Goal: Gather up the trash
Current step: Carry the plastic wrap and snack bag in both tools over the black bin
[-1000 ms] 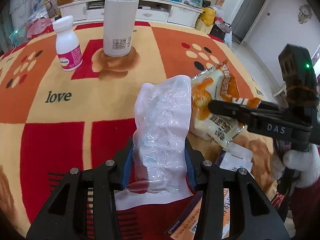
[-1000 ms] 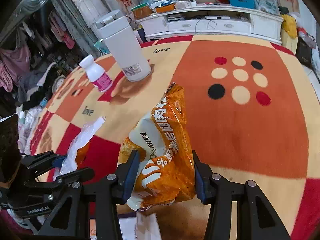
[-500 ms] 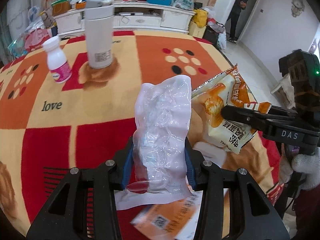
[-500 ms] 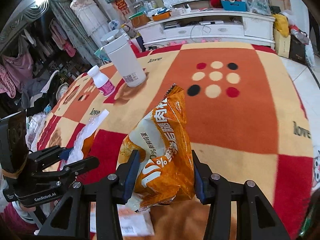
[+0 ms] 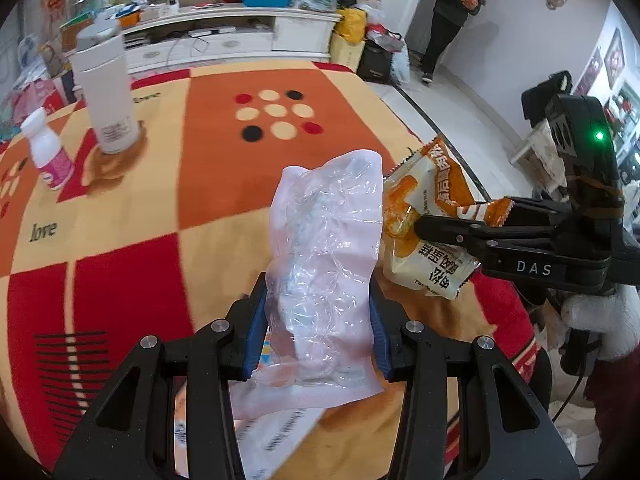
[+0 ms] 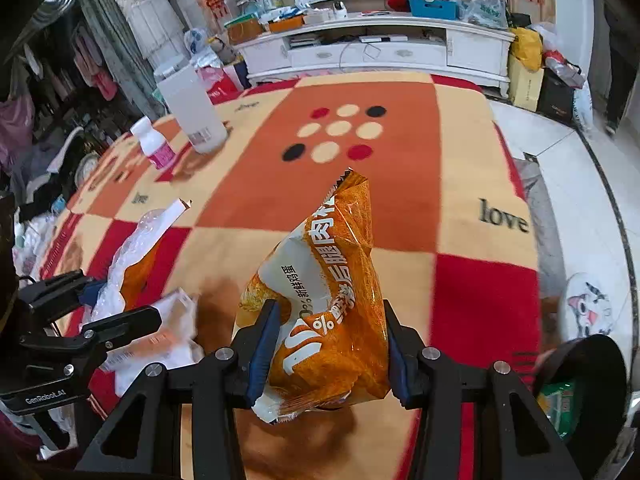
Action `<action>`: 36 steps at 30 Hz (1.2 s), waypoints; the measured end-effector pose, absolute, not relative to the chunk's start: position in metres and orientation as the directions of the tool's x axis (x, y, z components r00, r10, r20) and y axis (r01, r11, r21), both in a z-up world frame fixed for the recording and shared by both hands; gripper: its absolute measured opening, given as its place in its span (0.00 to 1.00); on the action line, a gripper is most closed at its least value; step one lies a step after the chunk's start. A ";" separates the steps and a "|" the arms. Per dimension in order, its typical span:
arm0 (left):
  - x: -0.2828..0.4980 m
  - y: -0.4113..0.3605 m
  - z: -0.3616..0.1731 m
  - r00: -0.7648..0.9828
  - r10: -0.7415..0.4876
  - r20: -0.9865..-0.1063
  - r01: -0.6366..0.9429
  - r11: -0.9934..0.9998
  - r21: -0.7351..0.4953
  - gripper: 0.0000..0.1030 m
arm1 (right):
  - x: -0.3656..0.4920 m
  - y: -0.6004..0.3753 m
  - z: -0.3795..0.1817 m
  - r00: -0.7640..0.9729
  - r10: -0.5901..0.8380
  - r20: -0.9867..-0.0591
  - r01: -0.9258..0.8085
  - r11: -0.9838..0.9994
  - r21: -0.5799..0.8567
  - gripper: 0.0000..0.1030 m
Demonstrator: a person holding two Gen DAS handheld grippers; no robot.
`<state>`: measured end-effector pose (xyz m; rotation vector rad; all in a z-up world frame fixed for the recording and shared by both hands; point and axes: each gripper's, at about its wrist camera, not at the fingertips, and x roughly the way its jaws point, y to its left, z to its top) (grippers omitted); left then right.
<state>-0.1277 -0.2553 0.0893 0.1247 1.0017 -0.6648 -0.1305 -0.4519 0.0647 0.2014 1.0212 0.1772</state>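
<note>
Even indoor light filled both views; fisheye bending curved the room toward dark vignetted corners, motion blur smeared the patterned tabletop (image 5: 208, 184), and shadows stayed soft.

Two wrappers (image 5: 324, 256) (image 6: 328, 304), two bottles (image 5: 106, 96) (image 5: 46, 150).

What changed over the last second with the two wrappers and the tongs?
Both tongs carried their loads sideways, away from the white tumbler and pill bottle, toward the blanket's edge, where a black bin has come into view. Unchanged: the left tongs grip the clear plastic bag; the right tongs grip the orange snack wrapper.
</note>
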 end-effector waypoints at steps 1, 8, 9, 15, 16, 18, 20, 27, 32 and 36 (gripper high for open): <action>-0.129 -0.258 0.088 0.357 -0.459 -0.813 0.573 0.795 -0.198 0.41 | -0.133 -0.455 0.064 0.507 0.232 -0.830 -0.051 0.970 0.240 0.45; -0.141 -0.279 0.075 0.317 -0.456 -0.832 0.595 0.778 -0.200 0.41 | -0.146 -0.475 0.059 0.488 0.193 -0.851 -0.036 0.979 0.201 0.45; -0.141 -0.281 0.073 0.313 -0.456 -0.833 0.597 0.777 -0.201 0.41 | -0.148 -0.477 0.059 0.487 0.190 -0.853 -0.034 0.979 0.199 0.45; -0.147 -0.295 0.062 0.277 -0.459 -0.844 0.606 0.765 -0.218 0.41 | -0.154 -0.485 0.058 0.479 0.173 -0.861 -0.032 0.983 0.179 0.45; -0.148 -0.296 0.061 0.276 -0.459 -0.845 0.606 0.765 -0.218 0.41 | -0.155 -0.487 0.058 0.478 0.171 -0.861 -0.032 0.984 0.178 0.45; -0.150 -0.299 0.058 0.268 -0.458 -0.848 0.608 0.763 -0.220 0.41 | -0.156 -0.488 0.058 0.477 0.168 -0.863 -0.032 0.984 0.174 0.45; -0.151 -0.300 0.055 0.261 -0.456 -0.851 0.607 0.763 -0.223 0.41 | -0.157 -0.490 0.058 0.473 0.163 -0.866 -0.033 0.985 0.168 0.45; -0.152 -0.303 0.047 0.245 -0.455 -0.856 0.600 0.765 -0.235 0.41 | -0.158 -0.491 0.055 0.458 0.152 -0.876 -0.040 0.988 0.150 0.45; -0.150 -0.302 0.043 0.238 -0.460 -0.855 0.592 0.767 -0.248 0.41 | -0.156 -0.489 0.054 0.453 0.148 -0.879 -0.043 0.989 0.144 0.45; -0.151 -0.302 0.041 0.236 -0.461 -0.855 0.592 0.766 -0.250 0.41 | -0.152 -0.488 0.053 0.445 0.141 -0.884 -0.048 0.990 0.134 0.45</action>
